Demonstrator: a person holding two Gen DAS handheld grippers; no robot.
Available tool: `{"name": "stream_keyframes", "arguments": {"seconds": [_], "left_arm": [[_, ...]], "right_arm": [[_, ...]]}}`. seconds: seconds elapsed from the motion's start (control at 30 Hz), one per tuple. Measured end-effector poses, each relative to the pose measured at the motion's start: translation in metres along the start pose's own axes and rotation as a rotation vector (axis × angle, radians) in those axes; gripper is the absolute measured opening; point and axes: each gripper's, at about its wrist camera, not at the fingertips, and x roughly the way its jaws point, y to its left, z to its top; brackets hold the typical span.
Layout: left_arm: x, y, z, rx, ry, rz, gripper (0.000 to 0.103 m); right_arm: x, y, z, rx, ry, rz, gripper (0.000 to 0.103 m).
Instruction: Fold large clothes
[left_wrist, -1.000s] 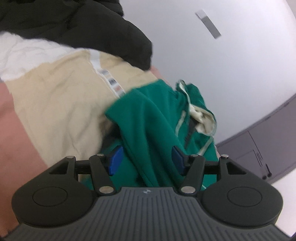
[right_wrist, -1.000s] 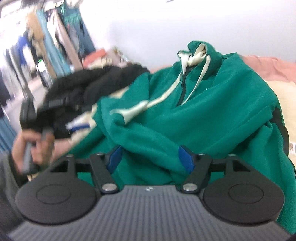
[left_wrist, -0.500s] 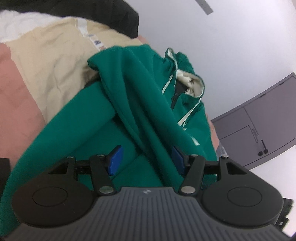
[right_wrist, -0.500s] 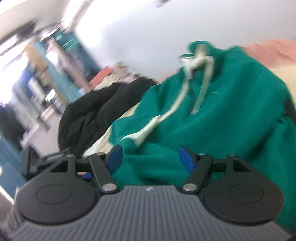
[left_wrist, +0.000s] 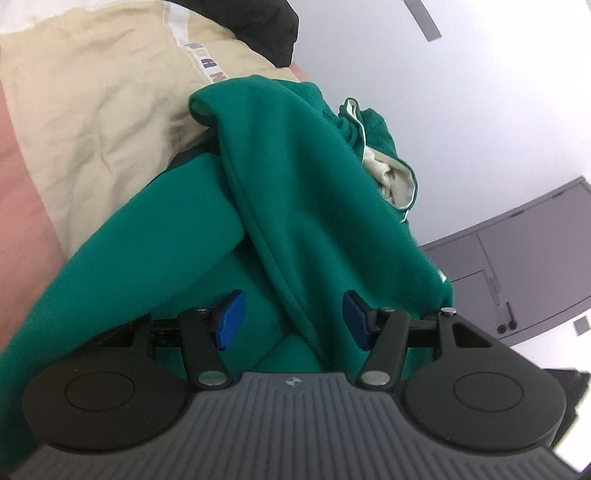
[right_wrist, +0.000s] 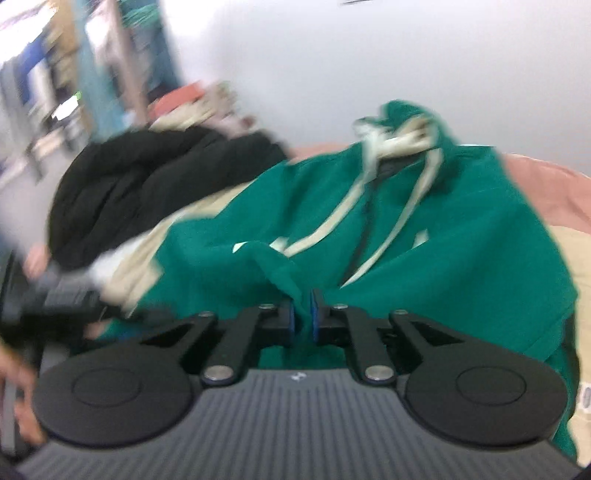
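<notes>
Garment: a green hoodie (right_wrist: 424, 236) with cream drawstrings, a cream-lined hood and a dark zip, lying rumpled on top of other clothes.

Where it is: directly ahead of both tongs. It rests on a beige garment (left_wrist: 92, 122), with pink bedding (right_wrist: 554, 192) beyond and to the side; whether a bed or a table carries the pile, I cannot tell.

Right tongs (right_wrist: 302, 320): clenched. The jaws have just been closing, and a ridge of green fabric is pinched between the blue pads. This view is blurred.

Left tongs (left_wrist: 293, 319): released, jaws standing apart. A raised fold of the hoodie runs up between them, but the pads do not press on it.

How it will likely handle: soft, thick and floppy, with no stiffness of its own. It looks fairly weighty for cloth, so a pinch of one layer would probably drag the rest along and let it sag. Not fragile, not slippery.

Where to take hold: probably at a hem, cuff or shoulder seam, where the cloth is doubled and the pads can bite. The loose drawstrings are best avoided.

Which way it points: the hood (left_wrist: 391, 181) lies at the far end, away from both tongs; the body and a sleeve (left_wrist: 147, 258) trail back toward them.

Long axis: roughly along the line each pair of tongs points, near to far, though bunching bends it.

Other things: a black jacket (right_wrist: 147, 177) lies ahead and left of the right tongs, beside the hoodie.
</notes>
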Motion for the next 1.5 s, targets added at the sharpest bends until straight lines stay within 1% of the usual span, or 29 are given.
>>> {"name": "stream_keyframes", "arguments": {"seconds": [0.07, 0.17, 0.23, 0.3, 0.37, 0.43, 0.47, 0.5, 0.53, 0.57, 0.6, 0.63, 0.7, 0.83, 0.9, 0.93, 0.97, 1.0, 1.03, 1.07, 1.1, 1.17, 1.23, 1.27, 1.3, 1.33, 1.43, 1.5], "left_arm": [[0.004, 0.003, 0.004, -0.016, -0.012, -0.015, 0.064], [0.012, 0.006, 0.010, -0.040, -0.016, -0.043, 0.064], [0.017, 0.007, 0.012, -0.035, -0.024, -0.048, 0.064], [0.022, 0.006, 0.015, -0.024, -0.033, -0.051, 0.064], [0.026, 0.006, 0.016, -0.001, -0.039, -0.069, 0.064], [0.031, 0.006, 0.018, 0.005, -0.043, -0.064, 0.064], [0.034, 0.007, 0.019, 0.000, -0.045, -0.066, 0.063], [0.035, 0.007, 0.020, -0.003, -0.052, -0.072, 0.063], [0.038, 0.006, 0.022, 0.005, -0.060, -0.074, 0.063], [0.040, 0.004, 0.023, 0.021, -0.066, -0.070, 0.063], [0.041, 0.002, 0.024, 0.039, -0.070, -0.062, 0.063], [0.043, 0.001, 0.025, 0.051, -0.074, -0.056, 0.063], [0.047, 0.001, 0.028, 0.061, -0.083, -0.051, 0.062], [0.053, -0.005, 0.040, 0.098, -0.115, -0.025, 0.062], [0.057, -0.007, 0.042, 0.114, -0.107, -0.021, 0.062], [0.059, -0.008, 0.042, 0.121, -0.109, -0.018, 0.059], [0.061, -0.009, 0.043, 0.130, -0.112, -0.014, 0.048], [0.063, -0.009, 0.044, 0.135, -0.112, -0.007, 0.040], [0.066, -0.010, 0.046, 0.139, -0.108, 0.005, 0.026], [0.067, -0.010, 0.047, 0.142, -0.105, 0.010, 0.015], [0.066, -0.010, 0.049, 0.150, -0.111, 0.002, 0.011], [0.057, -0.011, 0.054, 0.148, -0.139, -0.025, 0.008], [0.047, -0.014, 0.060, 0.148, -0.165, -0.039, 0.007], [0.039, -0.015, 0.064, 0.149, -0.186, -0.049, 0.007], [0.033, -0.015, 0.068, 0.149, -0.205, -0.053, 0.007], [0.027, -0.016, 0.072, 0.151, -0.222, -0.045, 0.007], [0.014, -0.012, 0.082, 0.164, -0.286, 0.017, 0.007], [0.012, 0.000, 0.088, 0.132, -0.287, 0.057, 0.007]], "right_arm": [[0.010, -0.020, 0.009, 0.070, -0.015, -0.042, 0.010], [0.036, -0.046, 0.002, 0.133, 0.027, -0.119, 0.010], [0.052, -0.063, -0.010, 0.187, 0.062, -0.134, 0.011], [0.061, -0.072, -0.020, 0.220, 0.075, -0.126, 0.010], [0.062, -0.071, -0.023, 0.202, 0.063, -0.119, 0.012], [0.056, -0.065, -0.024, 0.139, 0.047, -0.123, 0.015], [0.053, -0.063, -0.024, 0.120, 0.043, -0.127, 0.023], [0.047, -0.063, -0.025, 0.120, 0.037, -0.126, 0.039], [0.040, -0.064, -0.026, 0.146, 0.026, -0.114, 0.046], [0.033, -0.066, -0.028, 0.186, 0.010, -0.092, 0.057], [0.026, -0.065, -0.028, 0.217, 0.001, -0.074, 0.063], [0.020, -0.064, -0.029, 0.237, -0.004, -0.064, 0.064], [0.012, -0.059, -0.029, 0.232, -0.003, -0.081, 0.064], [-0.010, -0.058, -0.044, 0.241, 0.012, -0.169, 0.065], [-0.017, -0.059, -0.050, 0.254, 0.022, -0.158, 0.064], [-0.019, -0.059, -0.053, 0.260, 0.029, -0.149, 0.064], [-0.021, -0.058, -0.055, 0.263, 0.035, -0.144, 0.064], [-0.023, -0.056, -0.056, 0.260, 0.038, -0.145, 0.064], [-0.024, -0.054, -0.057, 0.252, 0.042, -0.150, 0.064], [-0.023, -0.052, -0.057, 0.237, 0.047, -0.155, 0.065], [-0.024, -0.049, -0.058, 0.217, 0.054, -0.162, 0.065], [-0.023, -0.044, -0.059, 0.181, 0.067, -0.173, 0.065], [-0.021, -0.042, -0.058, 0.166, 0.074, -0.175, 0.063], [-0.019, -0.040, -0.056, 0.158, 0.072, -0.175, 0.059], [-0.018, -0.038, -0.054, 0.144, 0.069, -0.176, 0.058], [-0.018, -0.035, -0.054, 0.124, 0.061, -0.174, 0.057], [-0.015, -0.022, -0.048, 0.055, 0.027, -0.141, 0.057], [-0.010, -0.015, -0.047, 0.013, 0.024, -0.130, 0.056]]}}
